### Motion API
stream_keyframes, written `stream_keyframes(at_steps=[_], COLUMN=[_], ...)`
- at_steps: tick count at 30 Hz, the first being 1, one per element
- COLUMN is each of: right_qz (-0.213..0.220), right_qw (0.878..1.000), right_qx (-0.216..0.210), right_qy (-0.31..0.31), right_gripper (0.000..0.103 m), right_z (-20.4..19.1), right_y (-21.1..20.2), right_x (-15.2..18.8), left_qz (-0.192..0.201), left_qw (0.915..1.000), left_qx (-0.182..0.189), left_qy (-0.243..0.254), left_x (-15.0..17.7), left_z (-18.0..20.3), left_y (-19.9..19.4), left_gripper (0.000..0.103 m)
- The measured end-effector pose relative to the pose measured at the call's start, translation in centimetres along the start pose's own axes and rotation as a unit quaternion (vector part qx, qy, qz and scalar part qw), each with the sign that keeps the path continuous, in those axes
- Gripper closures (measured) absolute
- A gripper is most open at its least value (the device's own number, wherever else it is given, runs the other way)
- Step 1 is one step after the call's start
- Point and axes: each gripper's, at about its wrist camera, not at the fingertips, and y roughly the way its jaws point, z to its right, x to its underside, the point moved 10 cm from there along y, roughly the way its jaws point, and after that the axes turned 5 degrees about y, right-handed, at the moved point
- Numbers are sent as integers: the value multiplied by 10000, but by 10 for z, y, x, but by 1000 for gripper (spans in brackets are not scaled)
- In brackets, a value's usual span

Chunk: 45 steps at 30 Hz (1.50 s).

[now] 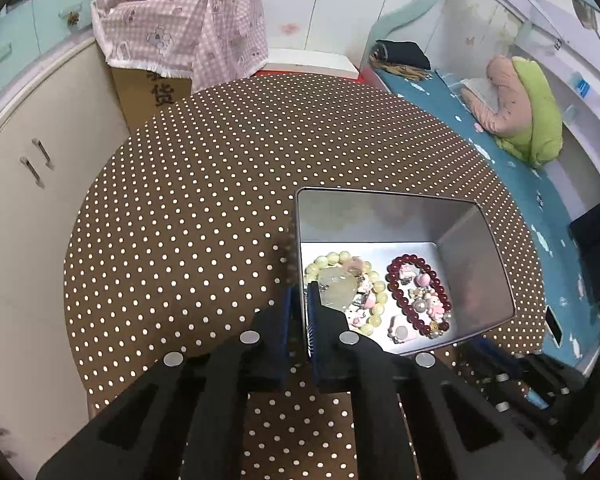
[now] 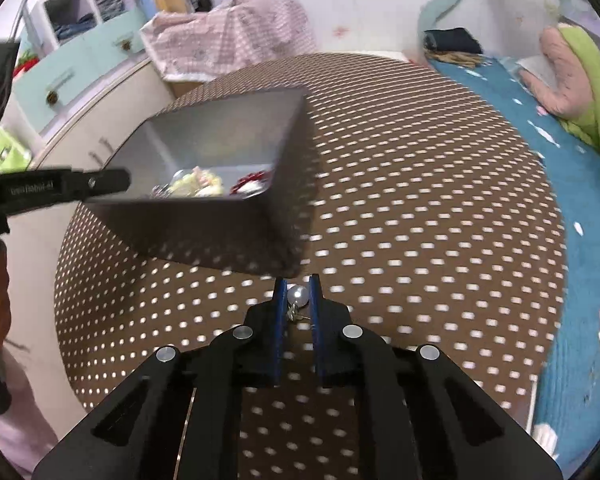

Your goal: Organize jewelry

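Observation:
A silver metal tin (image 1: 476, 264) stands on the brown polka-dot table (image 1: 204, 200). In it lie a yellow-green bead bracelet (image 1: 340, 258), a dark red bead bracelet (image 1: 416, 260) and pink charms (image 1: 400, 330). My left gripper (image 1: 300, 300) is shut on the tin's left wall, one finger inside and one outside. In the right wrist view the tin (image 2: 220, 216) is blurred and looks lifted and tilted, with my left gripper (image 2: 116, 182) at its left edge. My right gripper (image 2: 298, 286) is shut on a pearl earring (image 2: 298, 295), just below the tin's near corner.
A pink checked cloth (image 1: 180, 32) covers a cardboard box behind the table. A cream cabinet (image 1: 28, 184) stands at the left. A bed with a blue sheet (image 1: 512, 168) and a pink and green pillow (image 1: 524, 108) is at the right.

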Motion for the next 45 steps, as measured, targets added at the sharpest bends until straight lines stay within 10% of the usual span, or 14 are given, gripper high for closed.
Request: stream_keyframes(at_steps=[11,13,14,15,20,24,45], right_qz=[969,883,902,1049,1209,1177,1509], right_qw=[9926,9937,9940,9931,9920,9929,9868], right_qx=[-661,-624,-573,-502,-364,-164,342], right_qy=[-308,-299,-242,-158,69,17,-469], right_gripper=[88,63,24,17,17,17,17], right_z=[-41,-48,-47,-44,-28,-24,-40], right_y=[-69,-67,-68,-72,-81,-84,-141], right_x=[-75,-79,-81,-85,-87,-85,-51], left_qz=[-39,-50,-54,-54,28,333,1166], left_qw=[9999,9999,9999,9999,10000,9987,9907], left_qx=[88,100,102,97,-64,-362,-513], left_qy=[-98,-105,-97,-80,34,116,480], left_x=[-2,-2,-3,-2,-3,-5,17], left_z=[-5,-5,-5,-5,-5,-10,32], left_y=[0,0,0,0,-7,-27,-124], left_gripper=[97,97,97,97,91,49,36])
